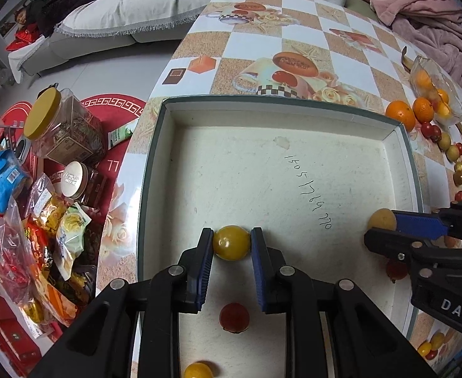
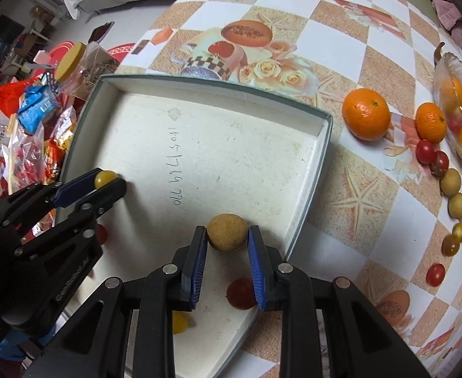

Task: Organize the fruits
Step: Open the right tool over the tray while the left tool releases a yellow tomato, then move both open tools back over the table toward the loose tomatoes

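Note:
A white box lid (image 1: 262,170) with green rim lies on the table; it also shows in the right wrist view (image 2: 231,157). My left gripper (image 1: 231,243) is shut on a yellow cherry tomato (image 1: 231,242) over the lid's floor; it also shows in the right wrist view (image 2: 106,180). My right gripper (image 2: 227,232) is shut on a tan longan (image 2: 227,231) inside the lid near its right wall. A red tomato (image 1: 234,317) and a yellow one (image 1: 198,370) lie in the lid below my left gripper. Another red tomato (image 2: 241,293) lies under my right gripper.
Two oranges (image 2: 366,114), several cherry tomatoes (image 2: 426,151) and longans (image 2: 450,182) lie on the tablecloth right of the lid. A glass bowl (image 2: 457,107) holds more fruit. Jars (image 1: 64,126) and snack bags (image 1: 1,179) sit on the floor at left.

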The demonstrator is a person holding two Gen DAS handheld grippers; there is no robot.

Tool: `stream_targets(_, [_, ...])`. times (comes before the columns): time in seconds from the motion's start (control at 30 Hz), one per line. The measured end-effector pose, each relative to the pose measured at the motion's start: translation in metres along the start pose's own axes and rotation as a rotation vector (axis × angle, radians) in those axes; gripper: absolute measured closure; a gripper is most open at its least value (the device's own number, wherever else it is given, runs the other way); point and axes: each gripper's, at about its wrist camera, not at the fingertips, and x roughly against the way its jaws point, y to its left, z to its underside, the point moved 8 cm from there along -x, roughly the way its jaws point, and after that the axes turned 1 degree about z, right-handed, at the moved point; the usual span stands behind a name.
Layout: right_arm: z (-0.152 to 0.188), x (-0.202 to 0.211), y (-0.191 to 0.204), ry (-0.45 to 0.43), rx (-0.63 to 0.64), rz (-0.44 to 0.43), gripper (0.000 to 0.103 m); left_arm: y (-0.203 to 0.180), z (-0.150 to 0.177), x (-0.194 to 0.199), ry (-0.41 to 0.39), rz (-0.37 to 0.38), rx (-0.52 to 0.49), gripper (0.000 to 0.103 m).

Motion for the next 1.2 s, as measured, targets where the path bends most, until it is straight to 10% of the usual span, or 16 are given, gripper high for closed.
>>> stream_targets(0.2, [-0.001, 0.001, 0.003, 0.001, 0.040, 0.026, 0.071, 0.002, 0.002, 0.000, 0.009, 0.014, 0.008, 0.077])
stream_targets(0.3, [-0.005, 0.008, 0.009, -0.026, 0.050, 0.023, 0.059, 0.006, 0.000, 0.007, -0.025, -0.007, 0.019, 0.031])
stream_targets(0.47, [-0.007, 0.036, 0.010, -0.096, 0.068, 0.040, 0.024, 0.005, -0.003, 0.014, -0.040, -0.021, 0.006, 0.030])
stream_targets(1.2, [0.120, 0.081, -0.115, -0.090, -0.278, 0.082, 0.008, -0.076, 0.011, 0.054, -0.050, 0.033, -0.142, 0.030])
